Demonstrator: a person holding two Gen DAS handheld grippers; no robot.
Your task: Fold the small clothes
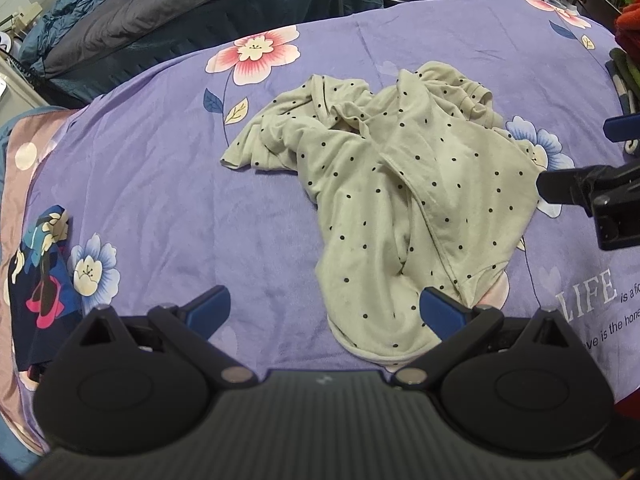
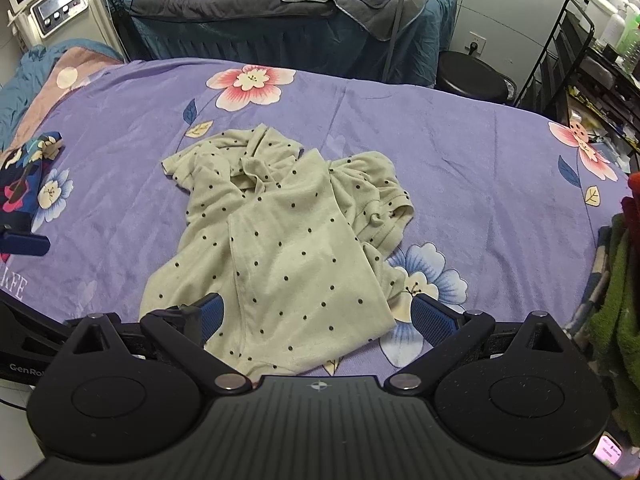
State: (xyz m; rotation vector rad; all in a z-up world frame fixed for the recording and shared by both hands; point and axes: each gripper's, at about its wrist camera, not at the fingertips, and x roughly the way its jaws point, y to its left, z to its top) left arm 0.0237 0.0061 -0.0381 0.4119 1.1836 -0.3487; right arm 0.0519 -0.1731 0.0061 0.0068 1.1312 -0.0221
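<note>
Starting from a crumpled heap, your polka-dot garment (image 1: 404, 184) lies bunched in the middle of the purple floral sheet (image 1: 160, 184), so spread it flat before you try any fold. Your left gripper (image 1: 324, 312) and right gripper (image 2: 316, 312) both hover at its near edge with jaws wide apart and nothing held. Pick out a clear hem or sleeve edge on each side, pinch a single layer, and draw outward evenly to avoid dragging the whole pile.
</note>
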